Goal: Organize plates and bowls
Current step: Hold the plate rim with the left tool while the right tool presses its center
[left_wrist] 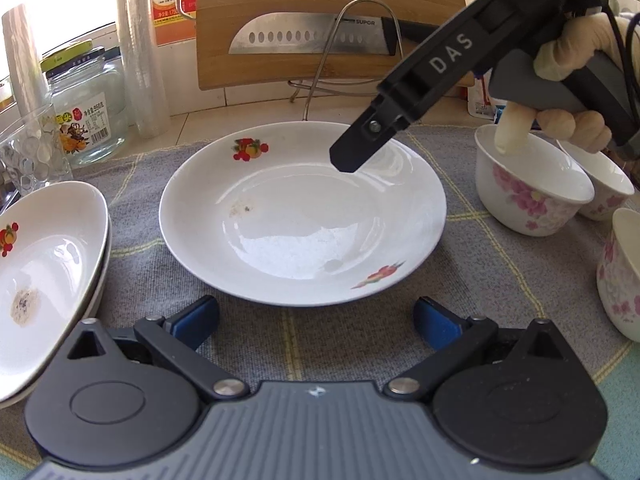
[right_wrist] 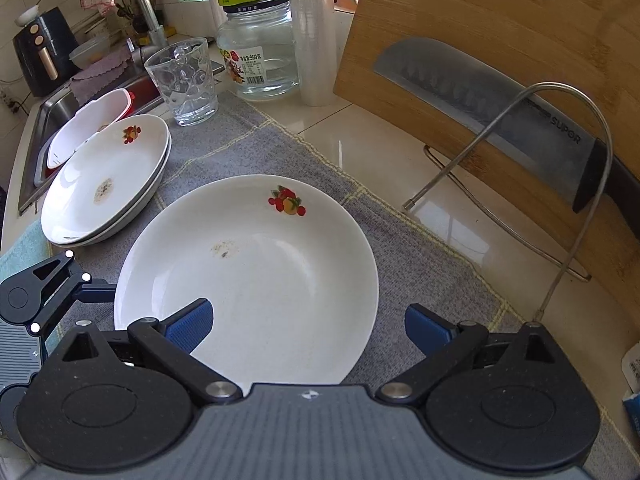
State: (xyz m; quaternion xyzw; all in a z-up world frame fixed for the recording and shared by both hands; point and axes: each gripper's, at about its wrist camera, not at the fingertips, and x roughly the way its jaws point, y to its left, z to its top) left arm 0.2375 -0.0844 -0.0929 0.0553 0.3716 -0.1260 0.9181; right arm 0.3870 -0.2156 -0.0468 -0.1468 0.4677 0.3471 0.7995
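Both grippers open and empty; lone fruit-print plate lies directly ahead of each.

The right gripper (right_wrist: 308, 326) has its blue pads spread wide, gripping nothing; it hangs over the near-right rim of the lone plate (right_wrist: 256, 272), the left pad above the plate's bowl and the right pad outside the rim over the grey cloth (right_wrist: 248, 144). The left gripper (left_wrist: 316, 322) is likewise fully apart and empty, just short of the plate's opposite edge. Judged from this, the right gripper is nearer. The stack of matching plates (right_wrist: 108, 184) sits beyond the lone plate's left side, apart from it. Three floral bowls (left_wrist: 528, 188) stand on the plate's right.
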